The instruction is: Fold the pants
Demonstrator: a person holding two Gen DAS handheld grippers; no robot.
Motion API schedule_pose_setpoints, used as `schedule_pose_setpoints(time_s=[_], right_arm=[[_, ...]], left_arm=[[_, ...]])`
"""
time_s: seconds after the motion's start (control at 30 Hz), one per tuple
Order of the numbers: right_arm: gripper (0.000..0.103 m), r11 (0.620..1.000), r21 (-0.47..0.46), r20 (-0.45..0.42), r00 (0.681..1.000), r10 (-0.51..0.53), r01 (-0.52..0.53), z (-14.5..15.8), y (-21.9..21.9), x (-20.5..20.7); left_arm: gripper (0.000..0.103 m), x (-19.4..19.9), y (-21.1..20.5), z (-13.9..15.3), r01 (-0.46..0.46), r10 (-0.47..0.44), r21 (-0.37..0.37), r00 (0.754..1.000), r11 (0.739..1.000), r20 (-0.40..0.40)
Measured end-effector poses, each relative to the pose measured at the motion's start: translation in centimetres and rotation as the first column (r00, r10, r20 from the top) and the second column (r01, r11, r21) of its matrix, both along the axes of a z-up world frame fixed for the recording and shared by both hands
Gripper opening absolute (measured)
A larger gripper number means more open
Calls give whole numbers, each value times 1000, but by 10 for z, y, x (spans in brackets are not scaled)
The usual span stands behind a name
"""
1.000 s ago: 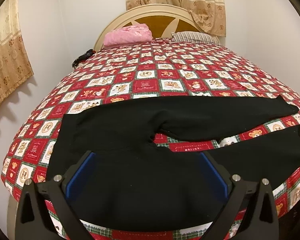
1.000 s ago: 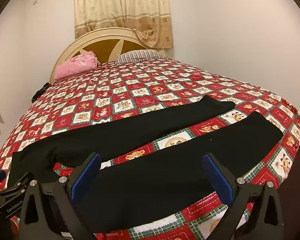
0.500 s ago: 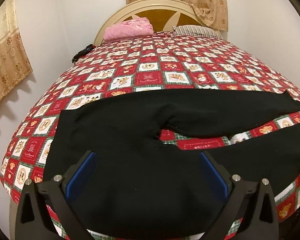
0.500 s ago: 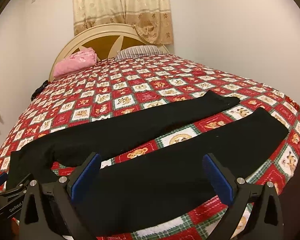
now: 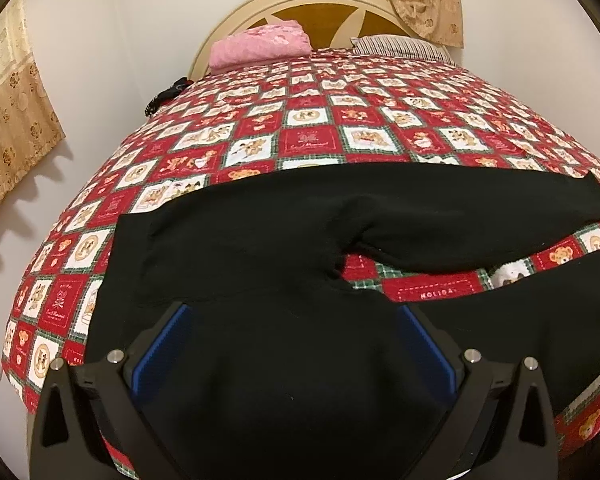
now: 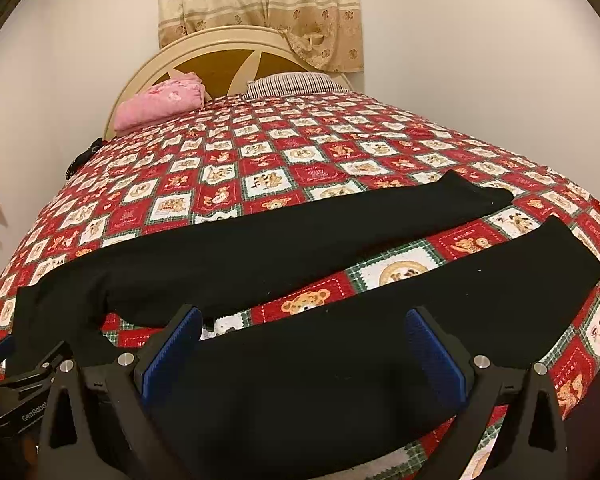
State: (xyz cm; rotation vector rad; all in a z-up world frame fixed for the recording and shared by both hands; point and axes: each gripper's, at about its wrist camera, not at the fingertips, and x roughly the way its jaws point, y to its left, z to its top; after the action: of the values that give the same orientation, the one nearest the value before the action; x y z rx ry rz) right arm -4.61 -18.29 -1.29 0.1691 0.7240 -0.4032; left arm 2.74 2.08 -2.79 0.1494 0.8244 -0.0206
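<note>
While claws gape, matte black pants (image 5: 284,360) sprawl.

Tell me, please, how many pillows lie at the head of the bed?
2: a pink pillow left of a striped pillow, both against the headboard.

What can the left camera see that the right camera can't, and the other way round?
Only the left view shows the waistband end of the black pants up close and the side curtain. Only the right view shows both leg ends and the left hand-held gripper at its edge. Both show the pink blanket, the striped pillow and the headboard.
</note>
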Motion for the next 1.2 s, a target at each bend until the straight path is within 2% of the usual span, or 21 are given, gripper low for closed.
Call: schedule_pose_setpoints(time_s=[0.7,1.2], right_arm=[[102,999,0,-32,999,37,-37,-9,13,27],[102,998,24,-52,997,56,-55,-16,14,33]], left_arm=[[103,17,16,-10,-41,41,-8,999,999,-31],[103,24,24,-15,-39,39,-11,998,999,-50]])
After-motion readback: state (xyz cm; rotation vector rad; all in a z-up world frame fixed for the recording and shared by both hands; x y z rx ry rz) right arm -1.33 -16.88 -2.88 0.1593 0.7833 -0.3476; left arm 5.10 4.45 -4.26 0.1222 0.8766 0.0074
